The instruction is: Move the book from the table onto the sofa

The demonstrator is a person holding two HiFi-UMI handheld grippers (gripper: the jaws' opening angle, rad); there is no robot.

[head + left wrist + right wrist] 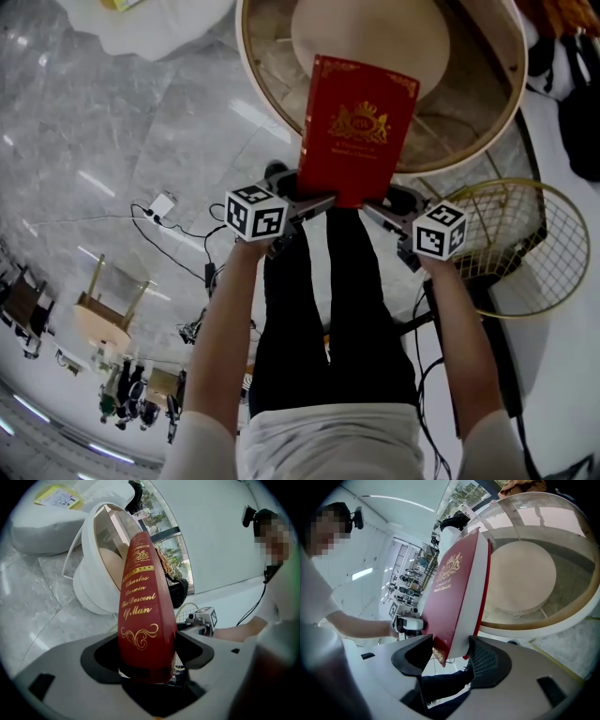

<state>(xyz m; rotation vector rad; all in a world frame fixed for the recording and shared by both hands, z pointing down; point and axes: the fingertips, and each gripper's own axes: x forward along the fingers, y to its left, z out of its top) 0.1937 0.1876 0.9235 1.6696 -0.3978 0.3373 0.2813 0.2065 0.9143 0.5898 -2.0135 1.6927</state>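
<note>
Book held up at the near rim of the round table, one gripper at each lower corner.

The book (357, 127) stands tilted before the round table (487, 131). Its lower left corner, the spine side, sits between the jaws of the left gripper (314, 204), and its lower right corner between those of the right gripper (380, 210), both clamped on it. The person's legs (328, 309) are directly below. A wire frame (530, 246) lies right of the table, cables (173, 234) trail on the floor at left, and a cushion (159, 28) lies beyond at far left.

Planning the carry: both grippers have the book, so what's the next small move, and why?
Probably swing the book left toward the white sofa: left gripper and right gripper both clamp its lower edge, and it is already off the round table.
</note>
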